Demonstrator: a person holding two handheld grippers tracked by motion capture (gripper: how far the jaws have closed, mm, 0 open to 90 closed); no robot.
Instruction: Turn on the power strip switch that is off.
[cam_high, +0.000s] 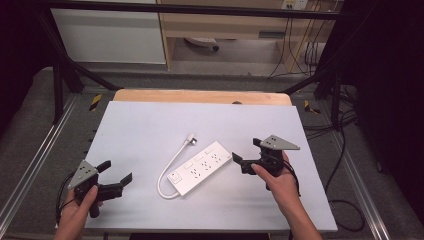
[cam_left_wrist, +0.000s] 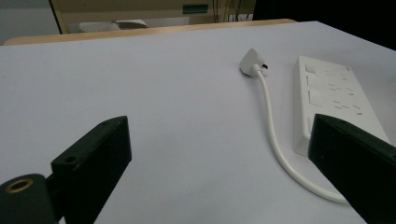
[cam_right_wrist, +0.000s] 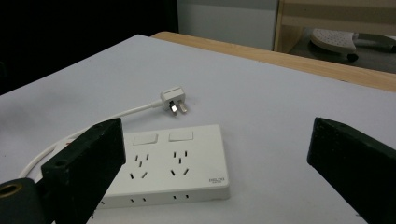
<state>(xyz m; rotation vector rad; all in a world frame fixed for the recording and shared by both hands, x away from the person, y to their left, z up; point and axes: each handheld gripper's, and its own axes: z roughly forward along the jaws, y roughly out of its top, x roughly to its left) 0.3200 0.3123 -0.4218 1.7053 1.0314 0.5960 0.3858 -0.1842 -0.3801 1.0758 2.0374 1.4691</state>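
**Inspector A:** What was the condition of the surface and the room?

**Inspector B:** The table (cam_high: 150, 125) carried a pale grey-white top with a wooden strip (cam_high: 200, 96) exposed along its far edge. A black metal frame (cam_high: 60, 65) stood around it on grey floor. Beyond it were a white panel (cam_high: 110, 35), a wooden cabinet (cam_high: 225, 25) and hanging cables (cam_high: 295, 45). The right side of the room was dark.

**Inspector A:** And going left to right across the table?

**Inspector B:** The left hand (cam_high: 80, 207) held the left gripper (cam_high: 116, 174) at the near left corner, low over the top, pointing toward the middle. Its jaws stood wide apart with nothing between them; the left gripper view showed bare surface in the gap.

**Inspector A:** The centre?

**Inspector B:** A white power strip (cam_high: 200, 167) lay flat and diagonal, sockets up. Its white cord (cam_high: 167, 172) looped from the near-left end and ran to a white plug (cam_high: 190, 138), which lay on the table just beyond the strip, its prongs visible in the right gripper view.

**Inspector A:** The right?

**Inspector B:** The right hand (cam_high: 280, 182) held the right gripper (cam_high: 246, 151) just beside the strip's far-right end, apart from it, aimed leftward. Its jaws were likewise spread wide and empty.
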